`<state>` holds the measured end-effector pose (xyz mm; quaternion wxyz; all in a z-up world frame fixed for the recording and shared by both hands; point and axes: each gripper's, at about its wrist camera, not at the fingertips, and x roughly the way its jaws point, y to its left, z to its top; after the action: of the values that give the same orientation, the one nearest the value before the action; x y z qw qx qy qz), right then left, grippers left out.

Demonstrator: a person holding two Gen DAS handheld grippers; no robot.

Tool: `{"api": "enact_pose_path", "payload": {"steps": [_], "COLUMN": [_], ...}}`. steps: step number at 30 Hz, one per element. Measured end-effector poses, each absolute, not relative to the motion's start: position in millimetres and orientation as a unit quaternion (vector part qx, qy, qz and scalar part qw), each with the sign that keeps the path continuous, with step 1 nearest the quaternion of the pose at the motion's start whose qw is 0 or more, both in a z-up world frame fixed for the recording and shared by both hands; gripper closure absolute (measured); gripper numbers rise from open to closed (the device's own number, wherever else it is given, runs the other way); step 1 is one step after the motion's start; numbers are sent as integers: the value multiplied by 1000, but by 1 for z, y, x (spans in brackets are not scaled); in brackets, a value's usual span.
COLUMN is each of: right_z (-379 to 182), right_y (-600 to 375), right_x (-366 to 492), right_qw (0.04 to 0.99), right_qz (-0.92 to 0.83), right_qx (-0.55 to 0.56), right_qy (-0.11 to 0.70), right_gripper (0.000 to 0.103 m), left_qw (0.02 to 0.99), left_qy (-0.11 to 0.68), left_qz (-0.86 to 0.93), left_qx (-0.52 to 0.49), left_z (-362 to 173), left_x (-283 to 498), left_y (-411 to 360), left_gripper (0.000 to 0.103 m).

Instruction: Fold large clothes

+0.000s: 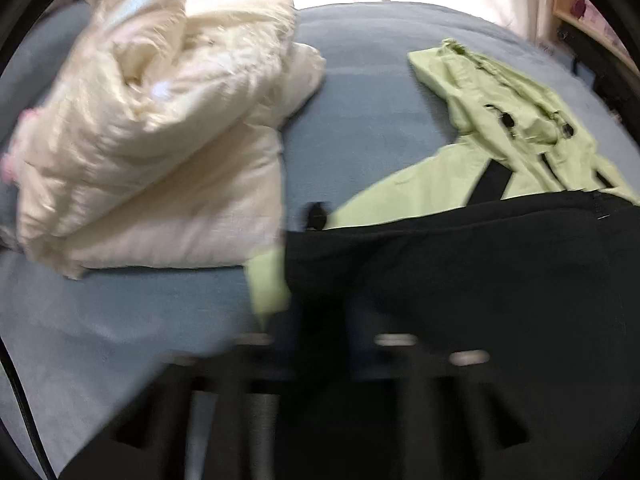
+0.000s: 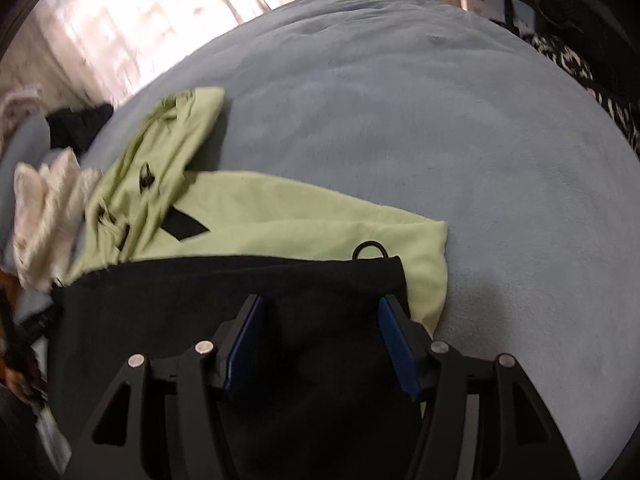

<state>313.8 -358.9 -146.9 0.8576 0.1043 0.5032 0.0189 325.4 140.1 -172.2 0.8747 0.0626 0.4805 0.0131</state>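
Observation:
A light green jacket with a black lining lies spread on a blue-grey bed, seen in the left wrist view (image 1: 500, 148) and the right wrist view (image 2: 248, 216). Its black lower part (image 2: 224, 292) is folded up over the green. My right gripper (image 2: 320, 308) is open, its blue pads (image 2: 246, 336) standing apart over the black cloth near the jacket's right edge. My left gripper (image 1: 320, 344) is blurred by motion, low over the black cloth (image 1: 440, 272) at the jacket's left edge; I cannot tell how its jaws stand.
A folded cream puffer jacket (image 1: 160, 140) lies on the bed left of the green jacket, also at the left of the right wrist view (image 2: 44, 216). Bare blue-grey bedcover (image 2: 460, 120) stretches right. Dark clothing (image 2: 80, 124) lies at the bed's far left edge.

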Motion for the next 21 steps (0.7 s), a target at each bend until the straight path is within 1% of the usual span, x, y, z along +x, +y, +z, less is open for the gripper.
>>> {"api": "enact_pose_path", "payload": {"steps": [1, 2, 3, 5, 8, 10, 11, 13, 15, 16, 21], "right_z": [-146, -147, -145, -129, -107, -103, -107, -123, -135, -139, -157], "right_y": [-357, -356, -355, -357, -373, -387, -394, -405, -406, -404, -394], "right_x": [311, 310, 307, 298, 292, 297, 302, 310, 311, 310, 317], "right_qw": [861, 858, 862, 883, 900, 897, 886, 856, 844, 844, 839], "right_qz": [17, 24, 16, 2, -9, -11, -8, 4, 14, 19, 21], "right_qx": [89, 89, 83, 72, 107, 134, 151, 180, 186, 185, 175], "right_qy": [500, 506, 500, 464, 422, 422, 438, 485, 503, 503, 515], "right_gripper": [66, 100, 103, 103, 103, 103, 102, 91, 52, 48, 47], "left_qw": [879, 883, 889, 901, 913, 912, 912, 909, 908, 907, 903], "left_qy": [472, 464, 453, 430, 406, 408, 409, 414, 417, 418, 427], "left_qz": [13, 15, 19, 23, 25, 26, 27, 30, 30, 30, 32], "left_qx": [65, 69, 71, 56, 24, 24, 28, 36, 32, 28, 18], "left_z": [-170, -167, -161, -148, -129, -126, -126, -130, -133, -133, -138], "left_x": [323, 320, 316, 308, 304, 305, 308, 309, 309, 309, 310], "left_y": [140, 140, 141, 146, 154, 152, 150, 147, 148, 150, 152], "left_gripper": [97, 98, 99, 99, 99, 99, 99, 99, 99, 99, 99]}}
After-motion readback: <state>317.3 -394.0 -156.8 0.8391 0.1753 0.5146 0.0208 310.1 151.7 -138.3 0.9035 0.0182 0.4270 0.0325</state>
